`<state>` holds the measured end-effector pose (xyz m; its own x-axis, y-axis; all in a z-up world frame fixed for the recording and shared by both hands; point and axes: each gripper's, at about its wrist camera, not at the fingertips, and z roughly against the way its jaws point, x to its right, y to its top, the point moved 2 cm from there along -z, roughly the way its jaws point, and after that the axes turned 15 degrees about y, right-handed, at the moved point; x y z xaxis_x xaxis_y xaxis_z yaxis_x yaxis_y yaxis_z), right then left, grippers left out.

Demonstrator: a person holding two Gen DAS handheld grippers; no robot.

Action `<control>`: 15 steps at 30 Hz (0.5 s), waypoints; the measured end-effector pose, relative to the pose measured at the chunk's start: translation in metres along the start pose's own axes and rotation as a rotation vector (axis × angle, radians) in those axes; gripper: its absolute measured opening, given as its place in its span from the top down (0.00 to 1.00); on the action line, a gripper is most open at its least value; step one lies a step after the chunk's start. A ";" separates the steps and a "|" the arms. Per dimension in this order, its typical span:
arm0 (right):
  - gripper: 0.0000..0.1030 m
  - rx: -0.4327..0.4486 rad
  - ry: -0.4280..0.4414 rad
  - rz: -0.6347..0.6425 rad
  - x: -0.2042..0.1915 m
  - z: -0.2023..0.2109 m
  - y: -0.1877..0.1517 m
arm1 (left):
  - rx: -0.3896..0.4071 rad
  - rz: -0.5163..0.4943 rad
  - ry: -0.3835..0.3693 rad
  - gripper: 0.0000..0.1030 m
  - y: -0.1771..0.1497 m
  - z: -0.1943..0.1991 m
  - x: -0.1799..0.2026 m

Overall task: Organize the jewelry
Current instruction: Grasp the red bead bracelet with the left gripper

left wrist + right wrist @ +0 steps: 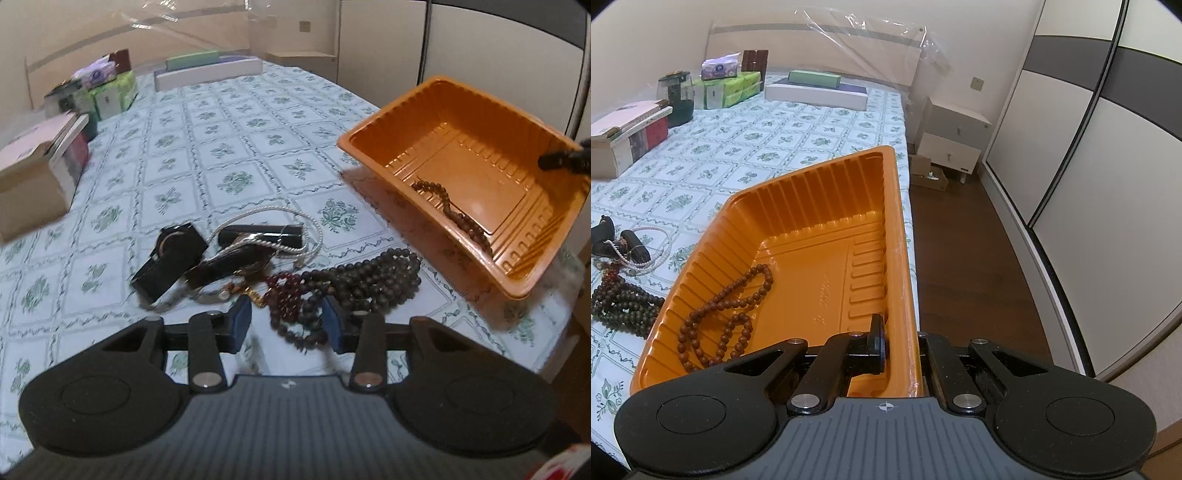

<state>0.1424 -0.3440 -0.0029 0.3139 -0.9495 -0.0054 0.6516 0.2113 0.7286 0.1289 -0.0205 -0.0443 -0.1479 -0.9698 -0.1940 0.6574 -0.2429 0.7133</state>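
Bed (258,122) with a flower-patterned sheet fills both views; everything sits on it.

Orange tray (798,236), the biggest loose item, lies at the bed's right edge, at 2 o'clock in my left view. It is tilted, its near-right side raised off the sheet. My right gripper (901,347) is pressed together on the tray's right wall: one finger inside, the other outside the rim.

Boxes (628,136) stacked at 10 o'clock along the left side of the bed; tissue packs (727,88) behind them, flat boxes (816,90) at 12 o'clock near the headboard.

Brown bead string (727,306) lies inside the tray, against its left wall, on the low side.

Jewelry pile on the sheet, just left of the tray:
- dark bead necklace (362,277), bunched, at 1 o'clock from my left gripper
- black watch (170,258) at 11 o'clock, strap flat
- white cord necklace (266,229) looped over a black tube (258,236) at 12 o'clock
- red bead bracelet (284,291), touching the dark beads

My left gripper (286,321) hovers over the near edge of the pile, fingers spread, holding nothing. The red and dark beads sit between the blue pads (242,317); whether the pads touch them I cannot tell.
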 end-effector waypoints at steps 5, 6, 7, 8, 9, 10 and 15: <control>0.97 0.000 -0.005 0.002 0.001 -0.001 0.000 | 0.002 -0.037 0.013 0.86 0.004 -0.016 0.012; 0.97 0.000 -0.007 0.001 0.001 -0.001 0.000 | -0.003 -0.044 0.018 0.86 0.005 -0.019 0.013; 0.97 -0.001 -0.008 0.000 0.001 -0.002 0.000 | -0.006 -0.049 0.019 0.86 0.005 -0.021 0.014; 0.97 -0.001 -0.008 0.000 0.001 -0.002 0.000 | -0.010 -0.052 0.015 0.86 0.005 -0.024 0.014; 0.97 -0.001 -0.008 -0.001 0.001 -0.002 0.000 | -0.013 -0.055 0.014 0.85 0.005 -0.027 0.015; 0.97 -0.001 -0.008 0.000 0.001 -0.002 0.000 | -0.015 -0.058 0.011 0.85 0.005 -0.028 0.016; 0.97 -0.001 -0.009 -0.002 0.003 -0.002 0.000 | -0.031 -0.069 0.008 0.89 0.004 -0.033 0.019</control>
<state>0.1444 -0.3461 -0.0046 0.3062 -0.9520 -0.0010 0.6532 0.2093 0.7277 0.1532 -0.0390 -0.0675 -0.1875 -0.9507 -0.2471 0.6683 -0.3078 0.6772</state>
